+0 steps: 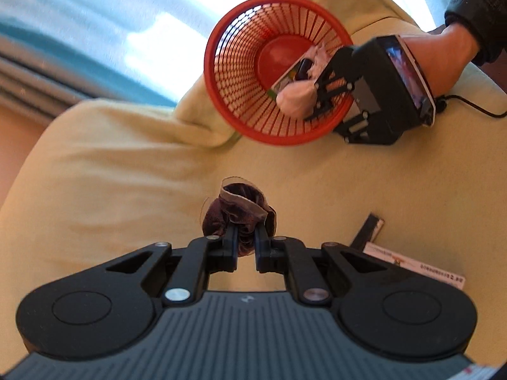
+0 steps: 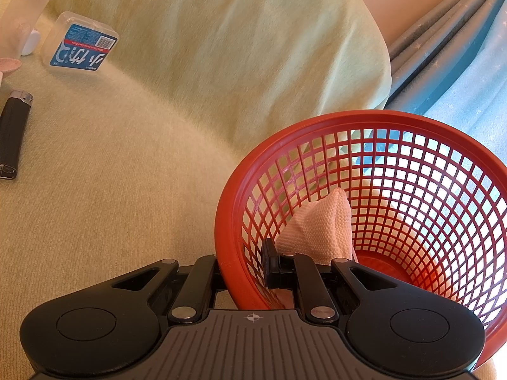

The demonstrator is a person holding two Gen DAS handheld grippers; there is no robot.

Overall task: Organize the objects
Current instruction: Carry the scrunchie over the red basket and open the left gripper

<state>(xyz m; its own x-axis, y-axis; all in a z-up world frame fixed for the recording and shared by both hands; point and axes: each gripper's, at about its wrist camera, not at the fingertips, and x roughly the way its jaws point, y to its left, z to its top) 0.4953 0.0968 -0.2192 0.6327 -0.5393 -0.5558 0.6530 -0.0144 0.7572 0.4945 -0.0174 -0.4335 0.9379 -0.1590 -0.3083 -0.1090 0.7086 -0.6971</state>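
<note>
Left gripper [image 1: 246, 231] clenched on dark scrunchie [image 1: 240, 212], above sofa, short of red basket [image 1: 240, 63]. Soft, light, compressible; pinch the bunched fabric. Right gripper [image 2: 244, 262] clamps basket rim.

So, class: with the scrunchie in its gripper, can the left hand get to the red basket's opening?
Probably yes. The left gripper holds the dark scrunchie, and only bare cushion lies before the red basket, whose mouth tilts toward it.
</note>
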